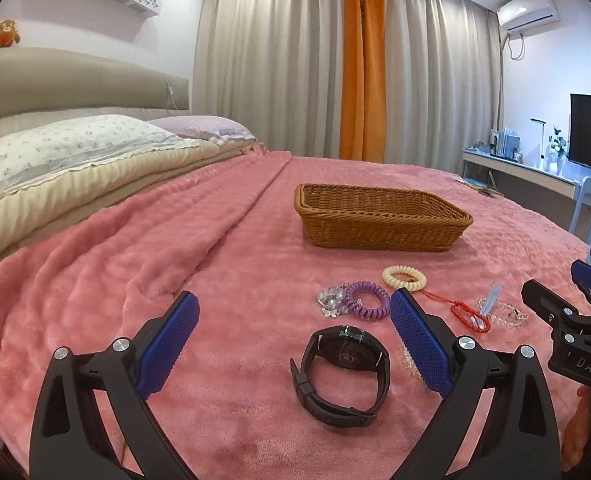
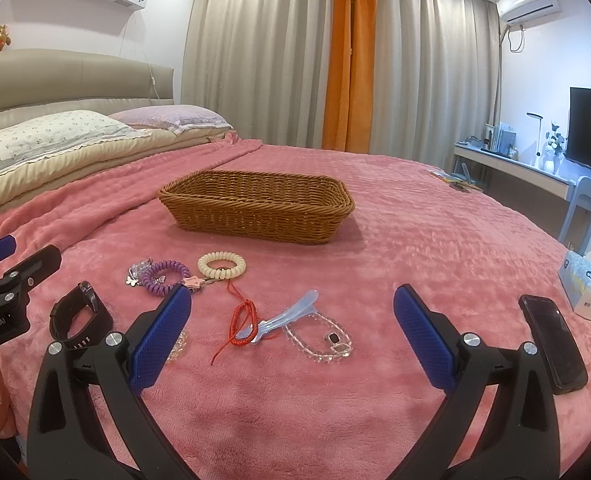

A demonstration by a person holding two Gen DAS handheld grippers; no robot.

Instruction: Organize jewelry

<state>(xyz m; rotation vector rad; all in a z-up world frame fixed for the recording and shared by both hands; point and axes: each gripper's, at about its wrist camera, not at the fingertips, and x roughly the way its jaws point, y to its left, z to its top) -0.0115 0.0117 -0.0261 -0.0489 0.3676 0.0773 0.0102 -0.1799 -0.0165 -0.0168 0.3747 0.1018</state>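
While I hold both tools low over the bed: nothing is gripped.
Left gripper (image 1: 294, 312): my blue-padded jaws stand wide, empty, either side of the black wristwatch (image 1: 341, 374) lying on the pink plush blanket (image 1: 135, 280).
Right gripper (image 2: 291, 304): wide too, empty, over the pale blue plastic hair clip (image 2: 283, 314), the red braided cord bracelet (image 2: 243, 322) and the clear beaded bracelet (image 2: 321, 338).
Jewelry cluster: cream coiled hair tie (image 2: 221, 265) and purple coiled hair tie (image 2: 165, 277) lie just beside each other, a crystal butterfly charm (image 2: 138, 271) touching the purple one.
Basket: oblong brown wicker basket (image 2: 255, 216) sits further up the bed's middle, apart from the jewelry.
Right edge: black smartphone (image 2: 553, 344), tissue box (image 2: 587, 286).
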